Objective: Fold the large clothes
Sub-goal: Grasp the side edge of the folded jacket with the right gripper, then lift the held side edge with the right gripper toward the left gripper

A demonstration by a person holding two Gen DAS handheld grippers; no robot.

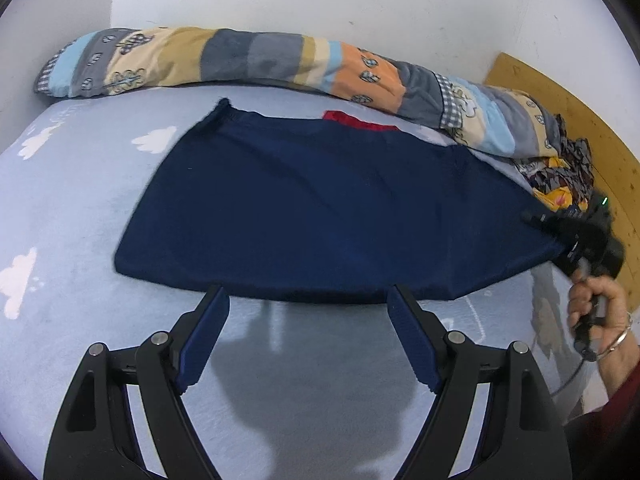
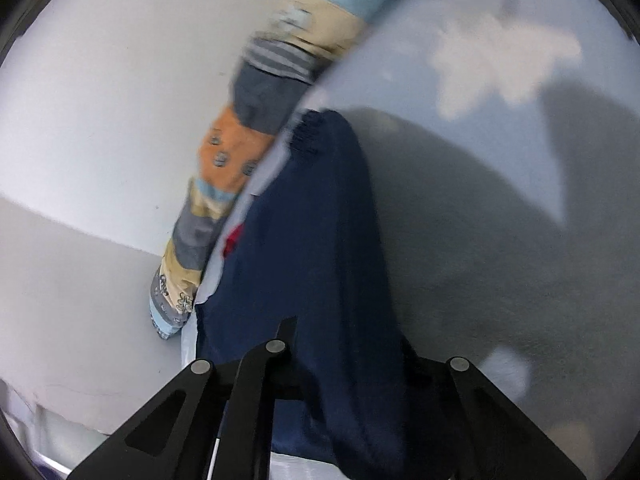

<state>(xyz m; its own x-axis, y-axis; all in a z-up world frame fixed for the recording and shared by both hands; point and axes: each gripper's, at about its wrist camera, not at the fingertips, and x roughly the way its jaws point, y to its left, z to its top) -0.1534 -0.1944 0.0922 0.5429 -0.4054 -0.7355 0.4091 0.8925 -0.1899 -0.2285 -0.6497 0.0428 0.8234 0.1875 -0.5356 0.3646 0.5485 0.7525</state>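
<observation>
A navy blue garment (image 1: 328, 208) lies spread flat on the pale blue bed sheet (image 1: 72, 208), with a red patch (image 1: 360, 120) showing at its far edge. My left gripper (image 1: 308, 296) is open, its fingertips just short of the garment's near hem with nothing between them. At the garment's right corner, my right gripper (image 1: 556, 236) is held by a person's hand (image 1: 600, 304) and pinches the cloth. In the blurred right wrist view the garment (image 2: 320, 240) drapes over my right gripper (image 2: 320, 344), shut on the fabric; one finger is hidden under it.
A rolled patchwork quilt (image 1: 260, 60) lies along the far side of the bed against the white wall. A heap of patterned clothes (image 1: 560, 176) sits at the right, in front of a wooden board (image 1: 580, 120). White cloud prints (image 1: 154, 140) dot the sheet.
</observation>
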